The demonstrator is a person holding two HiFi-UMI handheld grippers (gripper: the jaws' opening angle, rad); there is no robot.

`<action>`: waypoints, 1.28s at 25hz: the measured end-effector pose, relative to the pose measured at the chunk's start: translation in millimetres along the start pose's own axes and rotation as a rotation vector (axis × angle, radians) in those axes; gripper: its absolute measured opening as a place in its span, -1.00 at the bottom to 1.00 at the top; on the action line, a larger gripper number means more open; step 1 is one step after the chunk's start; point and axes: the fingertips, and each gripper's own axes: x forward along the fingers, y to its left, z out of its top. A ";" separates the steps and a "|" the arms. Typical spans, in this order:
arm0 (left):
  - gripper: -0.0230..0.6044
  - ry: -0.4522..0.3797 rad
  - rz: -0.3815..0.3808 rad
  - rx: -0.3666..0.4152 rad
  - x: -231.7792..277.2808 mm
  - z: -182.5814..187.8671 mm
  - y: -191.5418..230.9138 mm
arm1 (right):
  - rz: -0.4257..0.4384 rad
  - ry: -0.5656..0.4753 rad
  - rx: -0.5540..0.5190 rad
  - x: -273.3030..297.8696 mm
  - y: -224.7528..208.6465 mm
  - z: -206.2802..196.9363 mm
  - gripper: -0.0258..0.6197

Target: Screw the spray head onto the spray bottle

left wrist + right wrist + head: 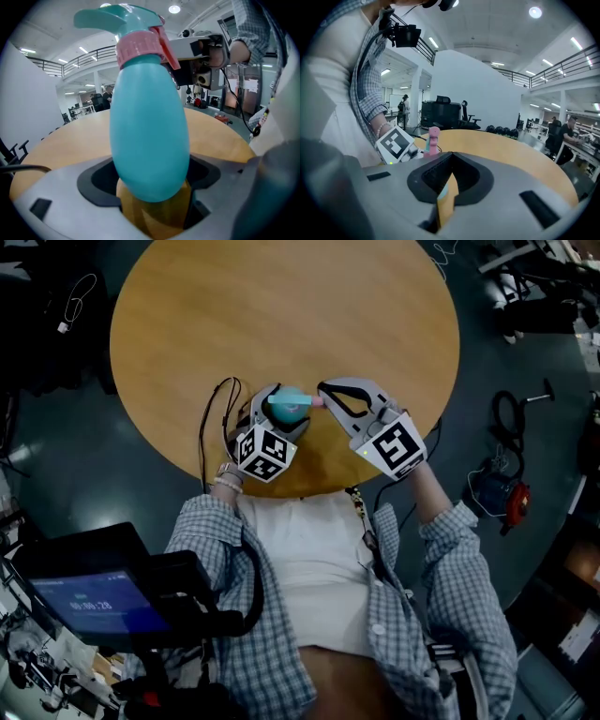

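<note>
- At the near edge of the round wooden table (pixel 281 324), low in the centre of the head view, your two grippers meet tip to tip.
- Your left gripper (pixel 287 401) is clamped on the teal spray bottle (pixel 150 136). In the left gripper view the bottle's rounded body fills the gap between the jaws and rises up the middle of the frame.
- The spray head (pixel 117 18) sits on the bottle's neck at the top of that view. A ribbed pink collar (pixel 138 47) is under it and a pink trigger (pixel 166 44) hangs to the right. You cannot tell from any view how far the collar is threaded on.
- Your right gripper (pixel 325 388) has its jaws closed together with nothing between them. In the right gripper view the tips meet, and only a sliver of table shows lower down.
- In the head view the right gripper's tips lie just beside the pink end of the spray head, right of the bottle. Whether they touch it is unclear.
- A black cable (pixel 211 418) loops over the table edge left of your left gripper.
- A lit screen (pixel 89 601) sits in the lower left of the head view, off the table.
</note>
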 end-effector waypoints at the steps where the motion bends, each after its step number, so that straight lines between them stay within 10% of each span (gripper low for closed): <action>1: 0.41 -0.001 0.000 0.001 -0.3 0.1 0.1 | 0.011 0.000 0.009 -0.9 6.5 -0.7 -0.93; 15: 0.41 0.000 0.002 0.000 -4.8 -1.4 1.1 | 0.214 0.005 0.016 2.2 43.3 -0.8 -0.91; 18: 0.41 0.001 0.002 -0.001 -4.7 -2.2 0.9 | 0.356 0.044 0.042 11.0 44.1 -0.9 -0.27; 23: 0.41 -0.001 0.001 -0.002 -4.7 -2.4 0.7 | 0.520 0.096 -0.019 23.4 55.3 -4.2 -0.28; 32: 0.41 -0.002 0.006 -0.003 -4.8 -1.3 -0.2 | 0.437 0.049 -0.038 28.2 53.1 -1.9 -0.55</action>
